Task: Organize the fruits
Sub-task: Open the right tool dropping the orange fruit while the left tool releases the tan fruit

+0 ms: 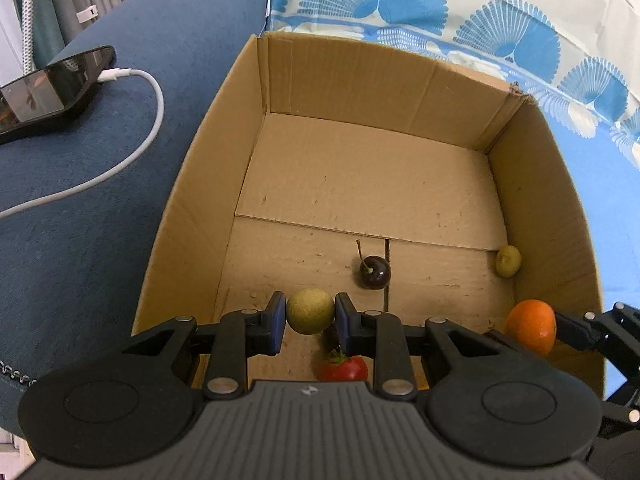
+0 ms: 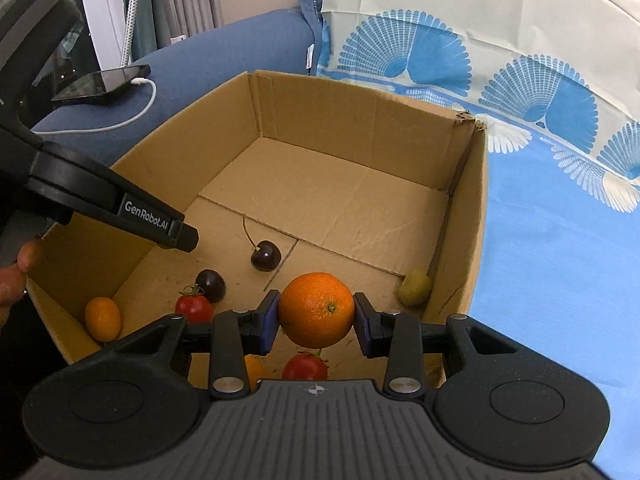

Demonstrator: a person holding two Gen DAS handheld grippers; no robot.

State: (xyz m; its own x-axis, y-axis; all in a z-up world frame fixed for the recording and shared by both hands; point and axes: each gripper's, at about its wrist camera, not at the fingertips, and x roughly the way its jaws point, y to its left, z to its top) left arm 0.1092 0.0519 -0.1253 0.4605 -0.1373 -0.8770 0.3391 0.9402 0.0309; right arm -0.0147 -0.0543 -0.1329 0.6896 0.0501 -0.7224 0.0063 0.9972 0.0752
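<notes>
Both grippers are angled down over the same spot, side by side. The left gripper (image 1: 310, 317) is clamped tight, its blue pads (image 1: 278, 322) pressed on either side of a small round yellow-green fruit (image 1: 310, 311), which is held clear of the floor below. The right gripper (image 2: 316, 316) is closed too, just a bit wider, with an orange (image 2: 316, 309) pinched between its pads (image 2: 267, 322). In the right wrist view, the left gripper's black finger is seen from the side, and a bit of the person's hand (image 2: 16, 272) is wrapped around its handle at the frame edge.
</notes>
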